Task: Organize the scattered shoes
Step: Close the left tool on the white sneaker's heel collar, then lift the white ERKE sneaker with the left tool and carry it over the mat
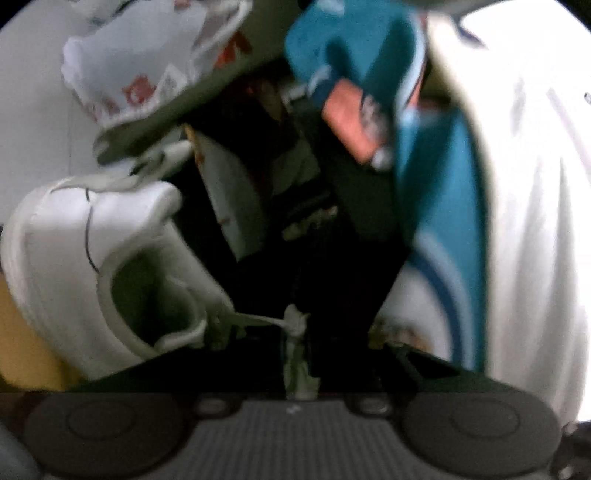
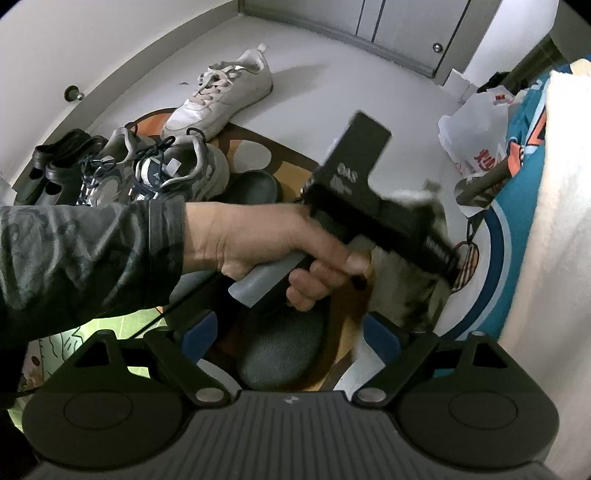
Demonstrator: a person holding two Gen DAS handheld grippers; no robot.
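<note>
Broadly, a pale grey floor (image 2: 306, 74) fills the right wrist view, with open room toward the closed cabinet doors (image 2: 399, 26) at the far edge. A round orange and brown patterned rug (image 2: 291, 162) lies in the middle. A teal fabric with white and orange print (image 2: 524, 206) and a white cloth (image 2: 554, 258) crowd the right edge, beside a white plastic bag with red lettering (image 2: 476, 136).

Shoes are scattered along the left: a white lace-up sneaker on the floor (image 2: 221, 99), half on the rug's far rim; a pair of grey sneakers with navy laces (image 2: 166, 170); black sandals (image 2: 55, 166) near the wall.

A person's left hand (image 2: 266, 243), in a dark patterned sleeve (image 2: 81, 258), grips the left tool. In the blurred left wrist view, the left tongs (image 1: 295, 332) are pinched narrow on a thin white lace (image 1: 258, 319), which runs taut to a second white sneaker (image 1: 74, 266) just left of them, its opening facing the camera.

The right tongs (image 2: 291, 339) stand wide, pointing steeply down. A dark grey slipper (image 2: 284, 354) lies on the rug in the gap between their blue pads (image 2: 199, 332), which do not press on it.
</note>
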